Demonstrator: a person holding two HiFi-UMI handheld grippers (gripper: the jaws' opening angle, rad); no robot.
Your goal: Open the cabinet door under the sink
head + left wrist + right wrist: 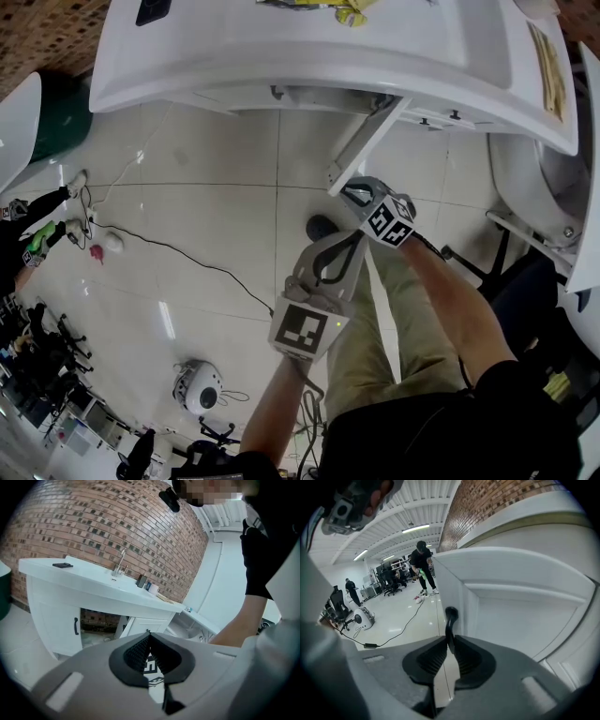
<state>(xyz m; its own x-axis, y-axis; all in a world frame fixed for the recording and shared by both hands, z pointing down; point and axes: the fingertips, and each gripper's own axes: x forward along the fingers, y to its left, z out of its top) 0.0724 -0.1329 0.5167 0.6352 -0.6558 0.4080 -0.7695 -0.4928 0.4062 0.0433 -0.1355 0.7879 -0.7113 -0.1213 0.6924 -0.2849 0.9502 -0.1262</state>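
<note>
Under the white sink bench (281, 66), the cabinet door (367, 139) stands swung out toward me, seen edge-on from the head view. My right claw (354, 194) is at the door's free edge. From the right gripper view, that claw (450, 643) is pinching the door's slim black handle (450, 620): both ribbed pads press against the handle's lower part, and its curved top rises just above them. The door's white panelled face (525, 616) fills the space to the right of the handle.

My left claw (339, 251) hangs lower and nearer my body, apart from the door, above my tan trouser leg (389, 328). In the left gripper view its tips (149, 634) are pressed together with nothing between them.

That same view shows the whole cabinet from a distance: a faucet (122, 562) on the bench top (89, 583), a closed left door with a black handle (76, 626), a dark opening (96, 620) showing brick behind, and the open door (125, 626) angled beside it.

A black cable (187, 255) trails across the glossy tiled floor (216, 187).
</note>
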